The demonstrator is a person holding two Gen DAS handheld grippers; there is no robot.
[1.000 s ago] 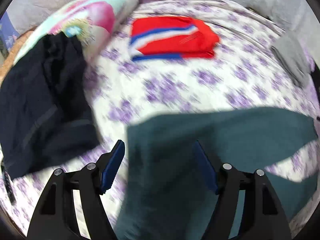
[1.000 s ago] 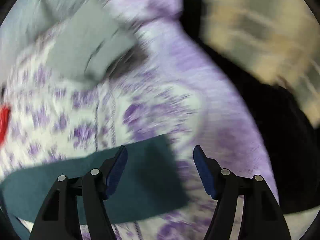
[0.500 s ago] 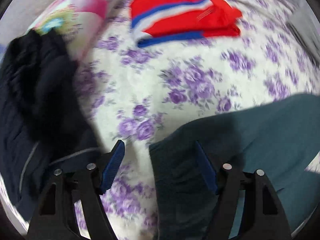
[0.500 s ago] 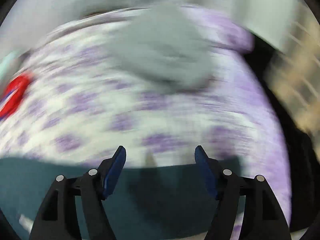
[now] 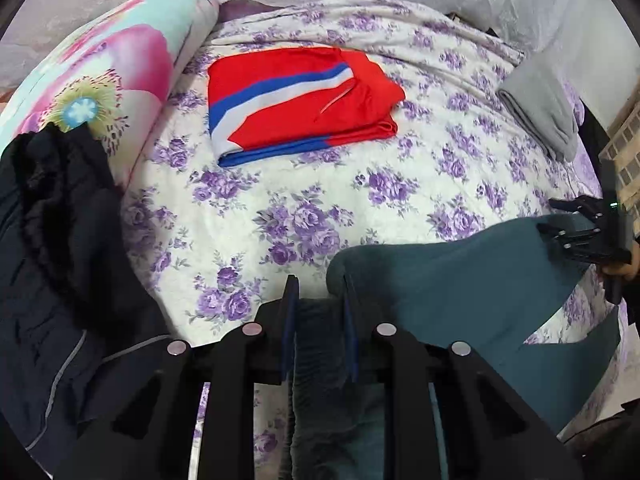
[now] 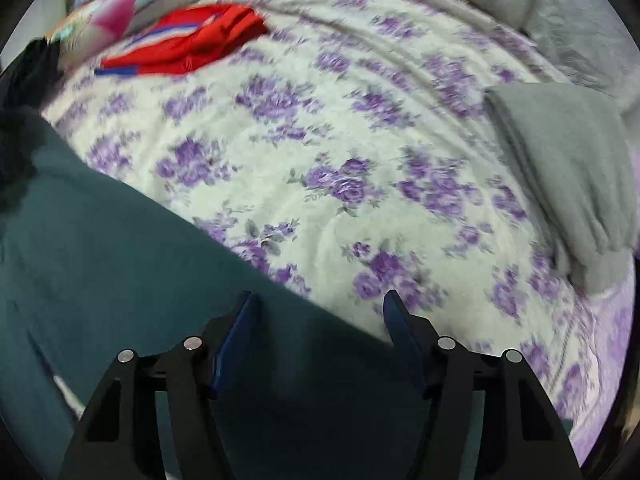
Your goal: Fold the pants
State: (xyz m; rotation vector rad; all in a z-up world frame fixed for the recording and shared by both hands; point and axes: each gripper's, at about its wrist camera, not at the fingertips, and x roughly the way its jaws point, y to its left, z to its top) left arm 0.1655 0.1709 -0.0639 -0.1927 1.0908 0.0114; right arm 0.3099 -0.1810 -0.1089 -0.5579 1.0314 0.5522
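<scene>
Dark teal pants [image 5: 460, 280] lie across the near part of a bed with a purple-flower sheet [image 5: 304, 200]. My left gripper [image 5: 318, 300] is shut on a bunched end of the teal pants near the bottom middle of its view. My right gripper [image 6: 320, 320] is open, its blue pads over the far edge of the teal pants [image 6: 120, 272]. The right gripper also shows in the left wrist view [image 5: 580, 236], at the pants' other end on the right.
Folded red pants with blue and white stripes [image 5: 296, 100] lie at the back. A folded grey garment [image 5: 544, 108] lies at the right edge. A dark navy garment [image 5: 60, 260] is heaped on the left, by a floral pillow [image 5: 100, 68].
My left gripper has closed on the end of the teal pants. My right gripper has swung left along the bed and stays open over the pants' edge.
</scene>
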